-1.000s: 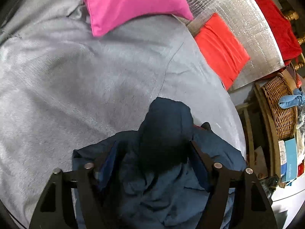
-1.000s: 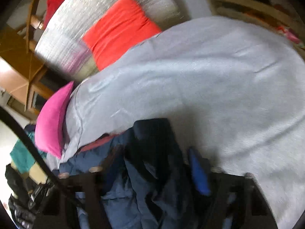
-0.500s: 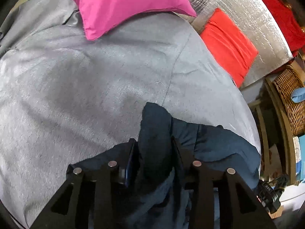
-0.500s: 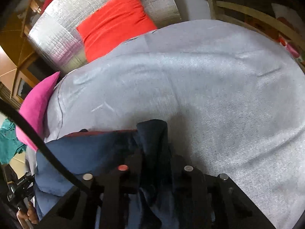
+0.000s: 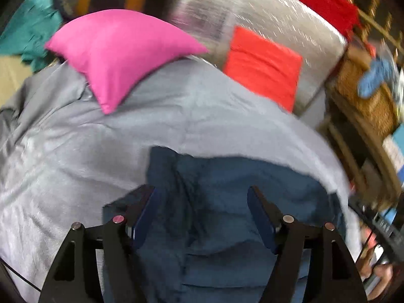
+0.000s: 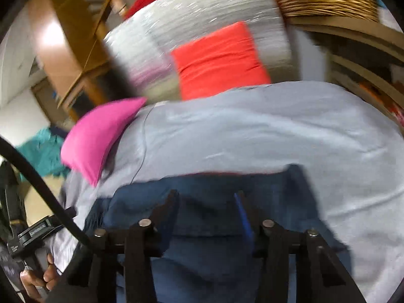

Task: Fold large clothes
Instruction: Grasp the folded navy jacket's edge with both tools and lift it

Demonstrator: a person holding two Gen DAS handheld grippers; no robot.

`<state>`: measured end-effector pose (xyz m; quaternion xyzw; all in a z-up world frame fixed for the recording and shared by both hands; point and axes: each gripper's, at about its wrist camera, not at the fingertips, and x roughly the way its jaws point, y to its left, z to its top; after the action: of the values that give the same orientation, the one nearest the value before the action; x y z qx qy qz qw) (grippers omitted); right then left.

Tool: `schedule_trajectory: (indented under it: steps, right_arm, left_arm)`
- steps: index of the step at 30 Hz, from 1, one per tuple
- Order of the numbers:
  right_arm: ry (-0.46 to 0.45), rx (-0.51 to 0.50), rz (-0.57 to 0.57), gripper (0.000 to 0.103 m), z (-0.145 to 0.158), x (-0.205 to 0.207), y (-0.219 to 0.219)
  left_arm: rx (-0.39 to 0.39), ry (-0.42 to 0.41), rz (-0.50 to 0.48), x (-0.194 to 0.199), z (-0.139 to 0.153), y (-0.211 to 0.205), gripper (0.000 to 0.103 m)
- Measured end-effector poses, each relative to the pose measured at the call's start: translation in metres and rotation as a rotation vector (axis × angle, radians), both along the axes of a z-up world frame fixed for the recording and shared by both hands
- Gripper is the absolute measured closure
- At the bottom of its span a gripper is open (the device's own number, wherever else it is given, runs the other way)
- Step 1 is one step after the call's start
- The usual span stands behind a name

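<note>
A dark blue garment (image 5: 240, 202) lies on the grey bedsheet (image 5: 75, 151), its far edge running straight across. In the left wrist view my left gripper (image 5: 202, 192) hovers over the garment's near part. Its jaws are opening and stand wide apart, with cloth lying under and between them but not pressed by the pads. In the right wrist view the same garment (image 6: 214, 214) shows a thin red edge along its far side. My right gripper (image 6: 205, 197) is above it. Its jaws are also opening, with a gap between the fingers and no cloth pinched.
A pink pillow (image 5: 118, 55) sits at the far left of the bed, with a red cushion (image 5: 262, 63) against a silver foil panel (image 5: 277, 17) behind it. A wicker basket (image 5: 363, 96) and shelves stand at the right. Teal cloth (image 5: 27, 32) lies at the far left. A person's hand (image 6: 35, 277) holds the other gripper.
Half a second ago each gripper was shut on a bunched fold of the blue garment. Now both have let go, their jaws are apart, and they have drawn back and up. The garment lies flatter.
</note>
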<state>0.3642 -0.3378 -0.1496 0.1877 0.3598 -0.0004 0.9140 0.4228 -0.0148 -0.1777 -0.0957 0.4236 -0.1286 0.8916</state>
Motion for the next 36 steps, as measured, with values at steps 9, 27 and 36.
schedule_trajectory:
  steps: [9,27,36]
  right_arm:
    - [0.140,0.025,0.035,0.064,-0.042,0.062,0.030]
    - [0.172,-0.045,-0.079,0.063,-0.025,-0.004,-0.026]
    - [0.220,0.035,-0.063,0.061,-0.038,-0.033,-0.034]
  left_arm:
    - [-0.006,0.139,-0.015,0.042,-0.041,-0.037,0.030]
    - [0.176,0.133,0.003,0.008,-0.023,-0.024,0.025]
    - [0.322,0.062,-0.062,-0.045,-0.025,-0.025,0.025]
